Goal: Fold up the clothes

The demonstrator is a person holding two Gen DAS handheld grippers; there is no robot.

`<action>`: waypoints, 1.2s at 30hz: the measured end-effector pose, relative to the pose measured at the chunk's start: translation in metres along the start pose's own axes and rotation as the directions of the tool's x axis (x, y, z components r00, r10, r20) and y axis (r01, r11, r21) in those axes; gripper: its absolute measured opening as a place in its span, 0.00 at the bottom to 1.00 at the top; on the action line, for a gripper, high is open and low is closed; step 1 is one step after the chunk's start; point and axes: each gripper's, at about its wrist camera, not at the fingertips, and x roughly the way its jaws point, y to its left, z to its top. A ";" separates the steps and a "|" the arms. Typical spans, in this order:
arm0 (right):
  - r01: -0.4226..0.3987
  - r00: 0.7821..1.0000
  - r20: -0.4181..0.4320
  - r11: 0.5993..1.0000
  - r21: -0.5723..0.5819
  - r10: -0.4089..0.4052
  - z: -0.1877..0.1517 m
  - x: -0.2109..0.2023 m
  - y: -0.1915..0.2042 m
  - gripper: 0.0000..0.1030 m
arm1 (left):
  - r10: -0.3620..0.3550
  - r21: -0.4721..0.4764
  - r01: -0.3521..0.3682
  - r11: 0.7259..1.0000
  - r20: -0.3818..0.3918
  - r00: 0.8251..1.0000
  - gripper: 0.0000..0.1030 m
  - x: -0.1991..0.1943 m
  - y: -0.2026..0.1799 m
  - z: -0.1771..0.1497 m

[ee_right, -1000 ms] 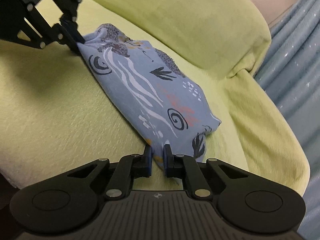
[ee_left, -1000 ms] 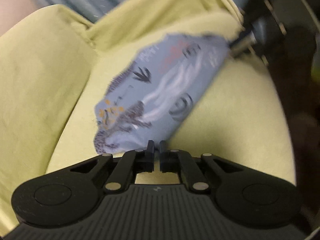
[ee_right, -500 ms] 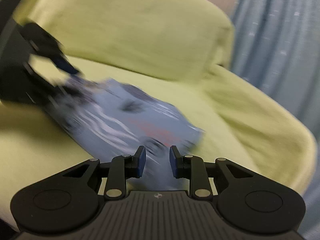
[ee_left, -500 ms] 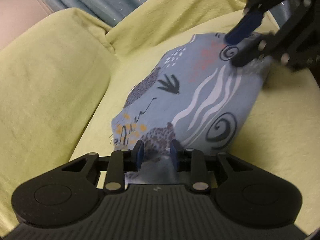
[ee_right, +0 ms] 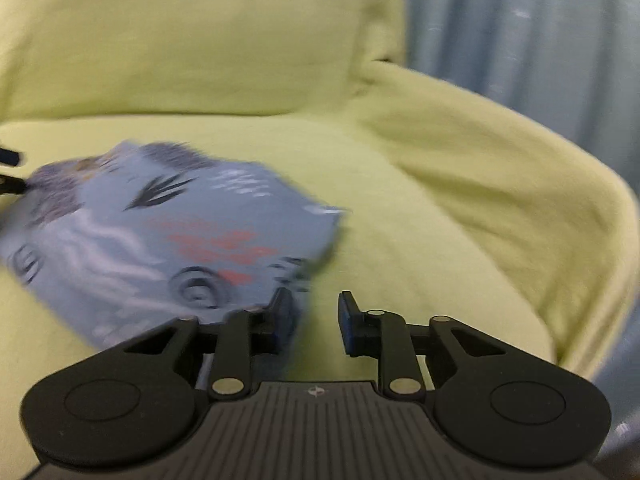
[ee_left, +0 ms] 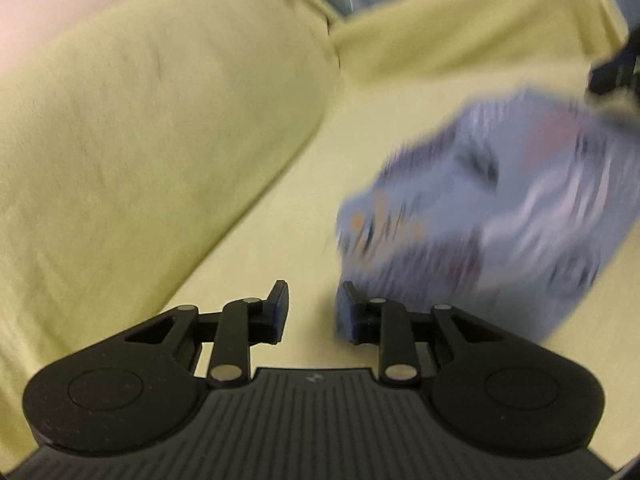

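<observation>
A blue patterned garment [ee_left: 500, 216] lies folded on the yellow-green sofa seat; it also shows in the right wrist view [ee_right: 160, 240], blurred in both. My left gripper [ee_left: 312, 308] is open and empty, just left of the garment's near edge. My right gripper [ee_right: 314, 316] is open and empty, at the garment's right near corner, its left finger [ee_right: 282, 312] over the cloth edge. The other gripper shows as a dark shape at the frame edge in each view.
The sofa's back cushion [ee_left: 140, 120] and armrest [ee_right: 500, 168] rise around the seat. A blue-grey curtain [ee_right: 520, 32] hangs behind. Bare seat [ee_right: 400, 260] lies to the right of the garment.
Both grippers let go of the garment and opened wider. The left gripper swung left off the cloth and the right gripper swung right; the garment now rests on the seat.
</observation>
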 end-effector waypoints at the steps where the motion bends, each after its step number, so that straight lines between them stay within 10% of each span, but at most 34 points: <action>1: -0.008 1.000 0.030 1.000 0.004 0.008 0.002 -0.003 0.001 0.24 | -0.003 0.001 0.003 1.000 0.028 1.000 0.24 -0.002 -0.004 0.006; 9: -0.112 0.991 0.083 0.993 0.036 0.109 0.031 -0.003 0.018 0.24 | -0.096 -0.008 0.096 0.995 -0.006 0.995 0.26 0.042 -0.035 0.019; 20: -0.210 0.974 0.014 0.883 0.420 0.225 0.028 0.054 -0.055 0.31 | 0.043 -0.065 -0.049 0.997 -0.078 0.996 0.26 0.083 -0.015 0.015; 23: -0.247 0.965 0.033 0.856 0.455 0.261 0.027 0.063 -0.061 0.00 | -0.040 -0.192 0.033 0.981 -0.033 0.999 0.27 0.075 -0.002 0.013; 29: -0.270 0.963 0.122 0.862 0.429 0.241 0.043 0.059 -0.059 0.01 | -0.106 -0.281 0.091 0.955 -0.040 0.994 0.33 0.082 0.006 0.011; 36: -0.242 0.970 0.099 0.867 0.436 0.222 0.038 0.063 -0.058 0.01 | -0.130 -0.341 0.117 0.933 -0.016 0.991 0.01 0.087 0.015 0.010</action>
